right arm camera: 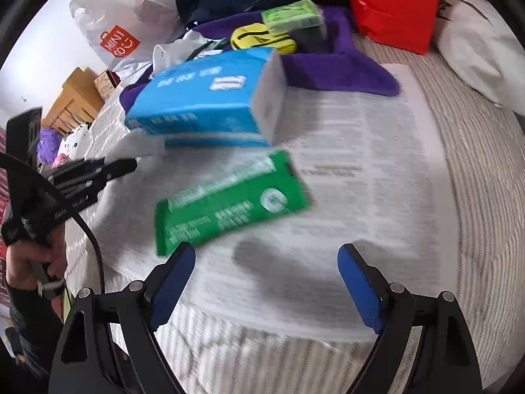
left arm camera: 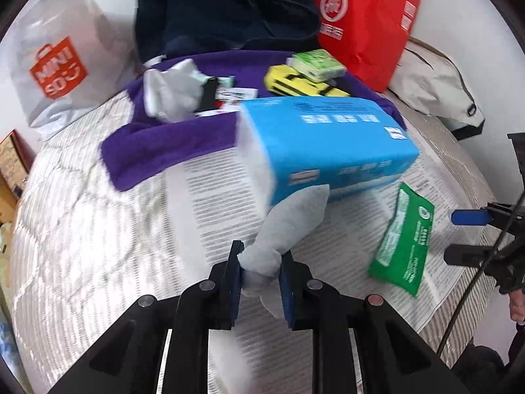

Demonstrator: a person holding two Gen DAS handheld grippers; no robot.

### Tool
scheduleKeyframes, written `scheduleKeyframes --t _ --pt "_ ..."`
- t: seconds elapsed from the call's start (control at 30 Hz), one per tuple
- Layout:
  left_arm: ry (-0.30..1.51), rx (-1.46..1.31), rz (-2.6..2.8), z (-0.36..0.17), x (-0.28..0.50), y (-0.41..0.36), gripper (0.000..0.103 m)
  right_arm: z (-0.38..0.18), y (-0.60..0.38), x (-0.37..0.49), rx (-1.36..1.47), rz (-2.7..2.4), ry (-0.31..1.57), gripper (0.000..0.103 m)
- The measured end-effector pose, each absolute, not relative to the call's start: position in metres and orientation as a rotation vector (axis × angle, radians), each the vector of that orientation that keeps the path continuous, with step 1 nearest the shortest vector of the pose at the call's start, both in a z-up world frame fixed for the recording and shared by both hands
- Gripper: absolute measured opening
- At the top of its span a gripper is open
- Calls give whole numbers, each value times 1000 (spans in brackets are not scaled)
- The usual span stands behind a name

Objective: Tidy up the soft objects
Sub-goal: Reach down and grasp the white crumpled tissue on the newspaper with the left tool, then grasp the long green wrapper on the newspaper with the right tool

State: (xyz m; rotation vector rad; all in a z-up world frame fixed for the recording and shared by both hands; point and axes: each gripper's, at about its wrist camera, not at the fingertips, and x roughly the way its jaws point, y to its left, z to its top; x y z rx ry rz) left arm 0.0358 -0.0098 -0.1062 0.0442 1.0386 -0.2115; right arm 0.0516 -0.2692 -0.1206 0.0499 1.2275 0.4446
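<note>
Jaws of the left gripper [left arm camera: 261, 262] are pinched tight on a grey sock [left arm camera: 288, 226], its far end draped against the blue tissue pack [left arm camera: 325, 144] lying on the newspaper [left arm camera: 213, 203] spread over the bed [left arm camera: 75, 229]. Over on the right gripper [right arm camera: 265, 282], jaws stand wide with nothing between them, hovering above the newspaper just beside a green packet [right arm camera: 229, 203]. Behind, a purple towel [left arm camera: 164, 141] carries another pale sock [left arm camera: 170, 92].
</note>
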Motion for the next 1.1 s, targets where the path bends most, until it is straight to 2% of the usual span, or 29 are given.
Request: scheduleKeyframes --t 0.23,0.47,0.6,1.1 --pt "1044 2 -192 -104 34 17 20 -117 -230 78 34 363 1174 88" --pt "1053 -14 -205 -104 32 27 20 -132 -207 89 -18 297 1196 88" --pt "1061 -12 -223 -108 33 26 20 -138 -197 83 -142 270 1193 88" --pt "1073 -5 -268 -113 36 9 20 -130 -283 63 -68 182 1266 88"
